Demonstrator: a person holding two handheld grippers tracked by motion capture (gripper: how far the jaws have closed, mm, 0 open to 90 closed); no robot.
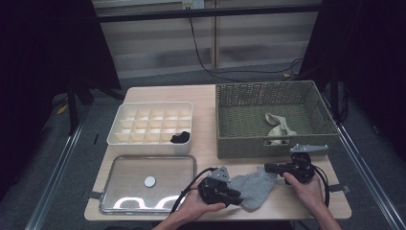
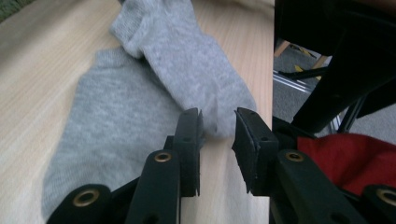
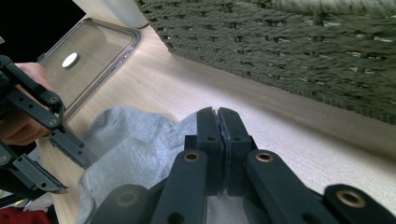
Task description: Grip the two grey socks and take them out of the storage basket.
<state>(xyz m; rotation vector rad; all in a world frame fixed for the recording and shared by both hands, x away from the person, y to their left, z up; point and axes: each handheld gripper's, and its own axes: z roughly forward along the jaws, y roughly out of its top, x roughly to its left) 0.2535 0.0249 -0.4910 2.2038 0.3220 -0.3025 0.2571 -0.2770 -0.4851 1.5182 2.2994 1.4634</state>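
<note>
Two grey socks [image 1: 253,188] lie flat on the wooden bench [image 1: 206,143], one partly on top of the other, near the front edge. The left claw [image 2: 218,122] has its jaws a little apart around the tip of the top sock, and the pads are not pressing on it. The right claw [image 3: 218,122] is squeezed tight on the edge of a sock, just in front of the woven basket [image 1: 239,141].
</note>
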